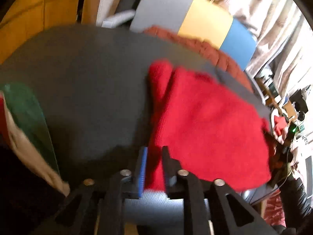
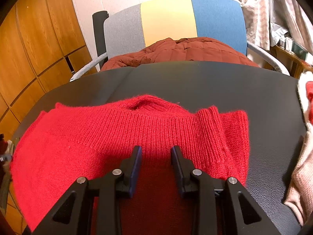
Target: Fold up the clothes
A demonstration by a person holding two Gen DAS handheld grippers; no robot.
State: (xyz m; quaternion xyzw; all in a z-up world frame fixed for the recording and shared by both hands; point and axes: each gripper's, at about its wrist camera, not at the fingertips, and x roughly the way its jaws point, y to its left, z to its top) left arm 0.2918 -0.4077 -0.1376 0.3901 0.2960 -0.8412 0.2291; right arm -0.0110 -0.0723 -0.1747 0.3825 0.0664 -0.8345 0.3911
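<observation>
The left wrist view is motion-blurred throughout, so fabric edges and the clutter at its right rim cannot be read. At its far left a green, cream and red cloth [image 1: 25,121] is cut off by the frame; its type cannot be told. The dark worktop [image 1: 88,78] spans the middle. The left claw [image 1: 153,156] stands at the near left edge of the one red sweater [image 1: 205,121], with red knit between its two fingers; whether the pads press the knit cannot be told, and the jaws stand narrowly apart.

The right wrist view is sharp. The same sweater lies flat across the worktop, neckline away from the camera, a ribbed part folded over at its right side. The right claw [image 2: 156,152] is released: both fingers rest above the knit with a clear gap, pinching nothing.

Only the right wrist view shows fully the one chair [image 2: 172,19], its back in three panels of grey, yellow and blue, and the rust-brown quilted garment [image 2: 176,52] on its seat. A pale pink knit [image 2: 301,176] is cut off at the right edge.
</observation>
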